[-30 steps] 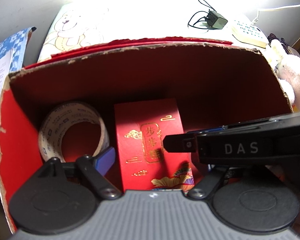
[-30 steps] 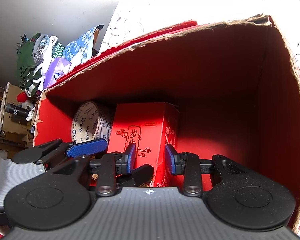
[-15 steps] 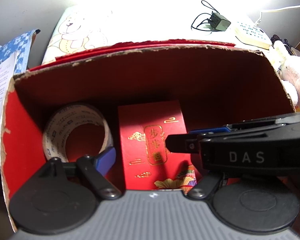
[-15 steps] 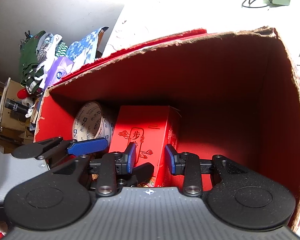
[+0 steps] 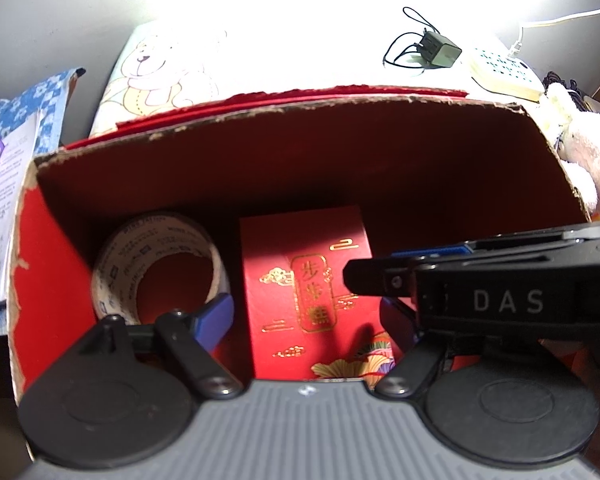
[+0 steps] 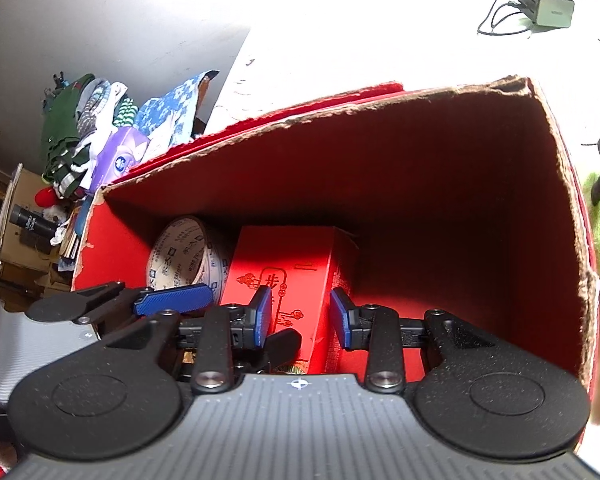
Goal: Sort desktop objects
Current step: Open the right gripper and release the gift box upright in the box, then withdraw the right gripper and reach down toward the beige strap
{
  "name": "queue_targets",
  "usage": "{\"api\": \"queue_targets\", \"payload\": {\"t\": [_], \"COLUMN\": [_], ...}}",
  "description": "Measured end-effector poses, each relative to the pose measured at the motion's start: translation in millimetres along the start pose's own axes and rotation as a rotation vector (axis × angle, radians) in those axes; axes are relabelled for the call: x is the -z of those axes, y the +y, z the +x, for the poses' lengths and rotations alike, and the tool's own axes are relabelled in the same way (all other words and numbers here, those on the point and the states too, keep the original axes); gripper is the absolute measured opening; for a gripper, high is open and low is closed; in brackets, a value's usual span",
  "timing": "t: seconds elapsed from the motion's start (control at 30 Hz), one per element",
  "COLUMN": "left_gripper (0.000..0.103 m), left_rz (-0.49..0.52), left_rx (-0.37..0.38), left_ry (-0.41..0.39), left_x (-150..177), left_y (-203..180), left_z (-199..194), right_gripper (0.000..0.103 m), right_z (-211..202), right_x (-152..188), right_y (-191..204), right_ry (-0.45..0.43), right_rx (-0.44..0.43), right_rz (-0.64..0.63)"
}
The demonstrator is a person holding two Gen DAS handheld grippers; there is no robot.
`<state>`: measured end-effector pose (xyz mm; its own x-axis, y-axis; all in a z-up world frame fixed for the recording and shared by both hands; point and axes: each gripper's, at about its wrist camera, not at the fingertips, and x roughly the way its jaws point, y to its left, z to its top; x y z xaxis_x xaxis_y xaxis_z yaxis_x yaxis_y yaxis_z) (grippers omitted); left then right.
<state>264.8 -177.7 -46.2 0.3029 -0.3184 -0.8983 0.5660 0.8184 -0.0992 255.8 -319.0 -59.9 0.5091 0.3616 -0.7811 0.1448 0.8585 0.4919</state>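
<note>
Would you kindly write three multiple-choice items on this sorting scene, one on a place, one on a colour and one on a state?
1. Where is the roll of tape?
A. On the bear-print mat
B. Inside the red carton, left of the small red box
C. On top of the charger

2. What colour is the print on the small red box?
A. Gold
B. Green
C. White

3. How does the right tool stand?
A. Shut tight with nothing between its pads
B. Clamped on the tape
C. Jaws apart, astride the small red box

Answers
1. B: in both views the roll stands in the red carton beside the box.
2. A: gold characters and clouds show on its face.
3. C: a gap shows at each blue pad.
</note>
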Motion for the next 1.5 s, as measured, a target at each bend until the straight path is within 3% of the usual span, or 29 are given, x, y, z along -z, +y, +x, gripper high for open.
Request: {"api": "queue_targets", "payload": {"t": [0.3,0.53,0.63,0.83,1.0,1.17,1.37,1.5], "left_gripper": [0.084,0.089,0.089,0.088,0.091,0.086,0.087,0.087], "left_rz": [0.008,0.024,-0.008,-0.021,-0.117,-0.206,-0.243,-0.258], "left_rx": [0.003,-0.032,-0.012,-0.081,-0.069,-0.061,-0.098,-0.099], "left_ry": [-0.016,-0.112,-0.153,-0.262,-0.256,-0.270,-0.263,-0.230], "left_x": [0.8,9.3,14.3,35.5,57.6,89.0,124.8,149.6], "left_y": [-1.3,-6.7,-6.9,-18.4,-9.8,-1.7,-0.4,-3.4], "left_z": [-2.7,-22.5,-39.9,-81.6,-108.8,-132.6,-144.3,-138.9], "right_gripper": [0.036,0.036,0.036,0.036,0.037,0.041,0.041,0.041], "right_z": [-6.4,-24.4,-39.1,-79.8,-109.1,-120.5,-114.2,-108.8], "right_x": [3.7,10.2,17.3,34.5,51.9,69.1,90.6,110.2], "right_y": [1.1,0.3,2.3,-4.1,1.2,10.4,13.9,16.6], "right_ry": [-0.053,-0.130,-0.176,-0.282,-0.320,-0.285,-0.167,-0.098], "right_rx": [0.033,0.044,0.052,-0.031,-0.145,-0.282,-0.434,-0.466], "right_rz": [0.001,-0.007,-0.052,-0.061,-0.125,-0.193,-0.224,-0.282]}}
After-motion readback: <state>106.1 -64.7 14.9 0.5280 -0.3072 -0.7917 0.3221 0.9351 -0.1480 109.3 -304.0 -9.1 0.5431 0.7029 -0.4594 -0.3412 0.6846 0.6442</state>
